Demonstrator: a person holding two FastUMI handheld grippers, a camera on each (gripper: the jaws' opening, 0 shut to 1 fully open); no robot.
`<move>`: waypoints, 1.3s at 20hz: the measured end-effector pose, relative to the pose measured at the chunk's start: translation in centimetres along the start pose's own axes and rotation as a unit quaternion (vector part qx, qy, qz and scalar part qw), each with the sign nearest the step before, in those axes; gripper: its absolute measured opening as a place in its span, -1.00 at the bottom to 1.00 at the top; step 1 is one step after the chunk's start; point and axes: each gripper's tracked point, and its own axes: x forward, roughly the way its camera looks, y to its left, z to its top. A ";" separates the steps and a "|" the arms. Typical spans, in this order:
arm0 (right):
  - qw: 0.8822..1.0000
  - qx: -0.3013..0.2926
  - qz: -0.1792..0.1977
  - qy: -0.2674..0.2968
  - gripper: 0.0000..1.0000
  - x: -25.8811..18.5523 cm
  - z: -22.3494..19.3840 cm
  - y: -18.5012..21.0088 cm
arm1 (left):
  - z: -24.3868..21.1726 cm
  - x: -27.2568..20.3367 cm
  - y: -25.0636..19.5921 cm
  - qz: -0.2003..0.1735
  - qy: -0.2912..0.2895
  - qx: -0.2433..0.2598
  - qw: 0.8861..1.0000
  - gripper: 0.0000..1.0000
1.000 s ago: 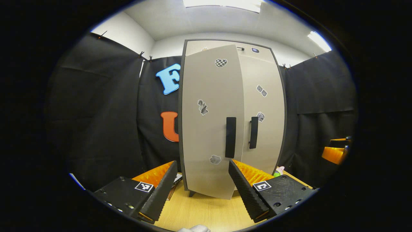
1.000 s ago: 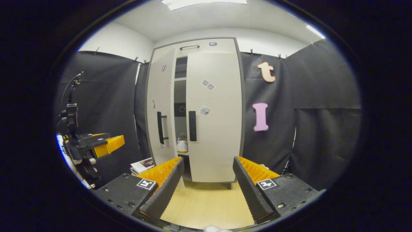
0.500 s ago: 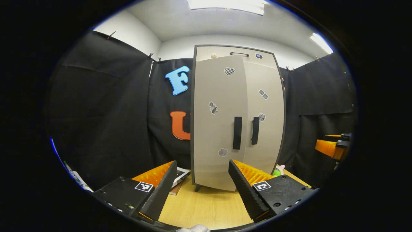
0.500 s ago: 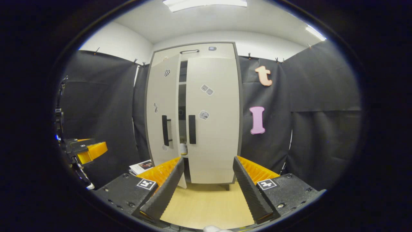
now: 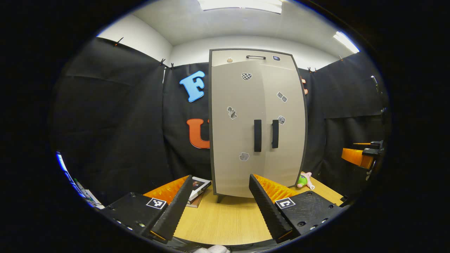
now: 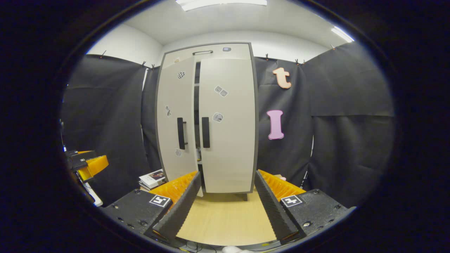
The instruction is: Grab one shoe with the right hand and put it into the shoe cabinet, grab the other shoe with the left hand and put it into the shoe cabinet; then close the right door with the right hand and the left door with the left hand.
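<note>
Both grippers, left [image 5: 218, 207] and right [image 6: 225, 207], hover level facing the cabinet [image 6: 228, 119] (left door [image 6: 175, 116] slightly ajar), jaws apart, empty.

Wooden table [image 5: 225, 221]: cabinet [image 5: 256, 123], books [image 5: 197, 188], toy [image 5: 304, 180].

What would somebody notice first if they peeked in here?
Probably the tall pale shoe cabinet standing on the wooden table, straight ahead in both views. Its left door is not quite shut, leaving a dark slit beside the right door in the right gripper view. Little stickers dot both doors, and a small plush toy lies by the cabinet's foot.
</note>
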 end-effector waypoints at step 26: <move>1.000 -0.012 -0.001 -0.013 0.99 -1.5 0.9 1.9 | 1.2 -0.7 1.2 -0.010 -0.015 -0.014 1.000 0.91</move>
